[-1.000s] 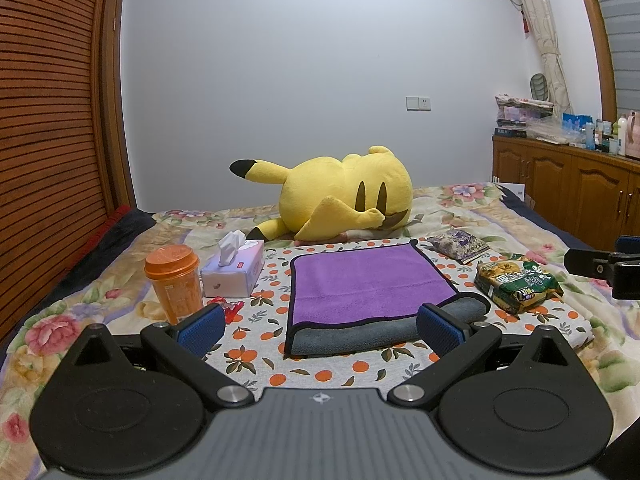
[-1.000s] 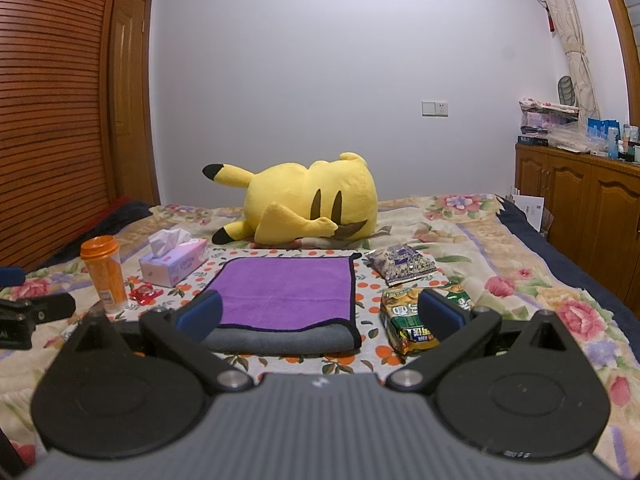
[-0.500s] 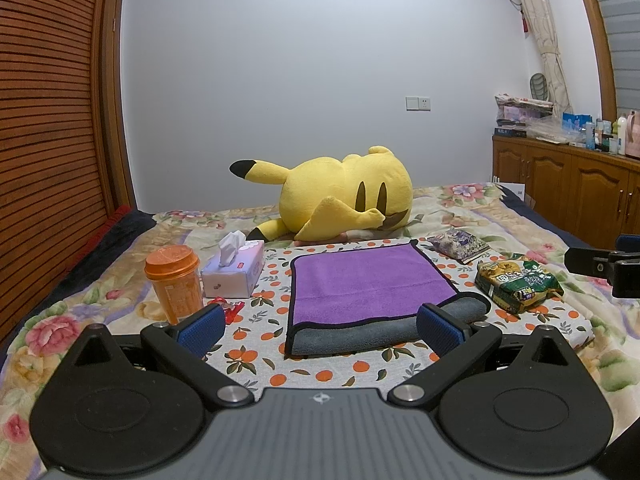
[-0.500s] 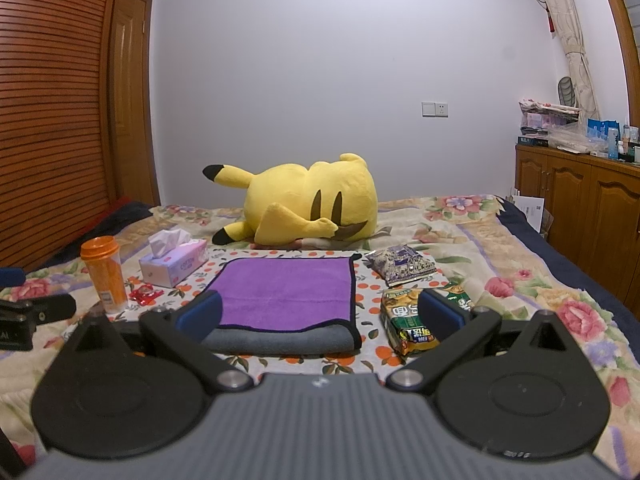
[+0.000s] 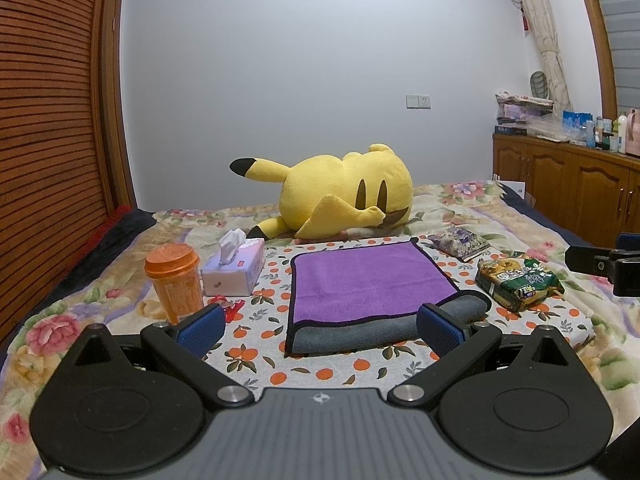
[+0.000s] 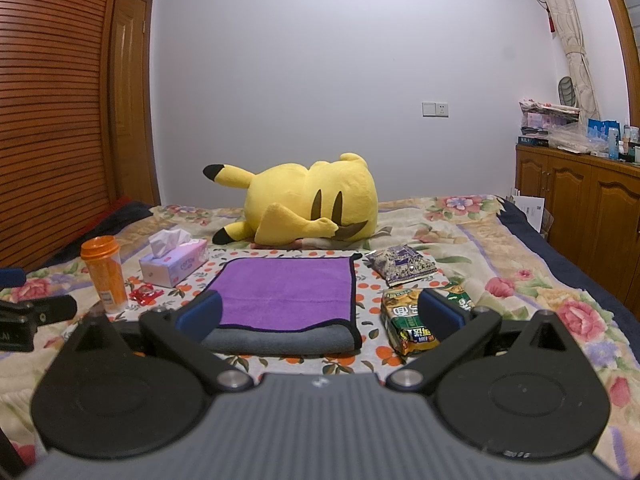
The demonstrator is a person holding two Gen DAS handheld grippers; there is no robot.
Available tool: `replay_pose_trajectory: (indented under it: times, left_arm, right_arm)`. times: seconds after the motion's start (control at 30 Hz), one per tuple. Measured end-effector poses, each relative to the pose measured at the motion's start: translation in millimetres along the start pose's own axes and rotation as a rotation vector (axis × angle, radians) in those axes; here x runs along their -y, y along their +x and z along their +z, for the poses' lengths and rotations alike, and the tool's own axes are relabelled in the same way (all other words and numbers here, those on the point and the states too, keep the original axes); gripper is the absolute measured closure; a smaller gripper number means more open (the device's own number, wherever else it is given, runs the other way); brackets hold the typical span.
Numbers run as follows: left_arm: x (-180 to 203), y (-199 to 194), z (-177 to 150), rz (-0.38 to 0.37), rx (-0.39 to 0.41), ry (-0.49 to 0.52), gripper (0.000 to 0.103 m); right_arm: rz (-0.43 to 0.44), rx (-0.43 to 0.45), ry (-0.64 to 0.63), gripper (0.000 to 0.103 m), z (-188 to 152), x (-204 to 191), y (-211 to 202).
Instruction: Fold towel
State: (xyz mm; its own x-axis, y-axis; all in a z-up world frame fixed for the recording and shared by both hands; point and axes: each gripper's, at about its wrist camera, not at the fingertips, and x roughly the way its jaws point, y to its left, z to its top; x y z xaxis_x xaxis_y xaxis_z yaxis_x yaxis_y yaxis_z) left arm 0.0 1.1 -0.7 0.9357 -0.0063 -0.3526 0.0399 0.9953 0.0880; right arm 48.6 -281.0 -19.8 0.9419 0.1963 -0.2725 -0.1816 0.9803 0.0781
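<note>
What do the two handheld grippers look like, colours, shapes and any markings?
Both look alike. The left gripper and right gripper each have a ribbed grey body with a small emblem at its front edge, two rounded matte black lobes with circular recesses, and black angled arms on silver pivot screws. The fingers end in textured blue pads. No cables or sleeves show.

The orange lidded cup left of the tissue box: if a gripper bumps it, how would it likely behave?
The orange cup stands tall and narrow on the soft quilt, so it would probably tip easily. Being round, it may then roll. It looks like light plastic; contents unclear.
</note>
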Motion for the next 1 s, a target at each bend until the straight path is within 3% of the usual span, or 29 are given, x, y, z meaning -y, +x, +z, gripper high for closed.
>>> replay_pose_trajectory:
  times: [1.0]
  left_arm:
    - [-5,39,0,-0.004,-0.087,0.028,0.000]
  right_arm:
    - [0.024,-0.068,-0.014,0.000,0,-8,32]
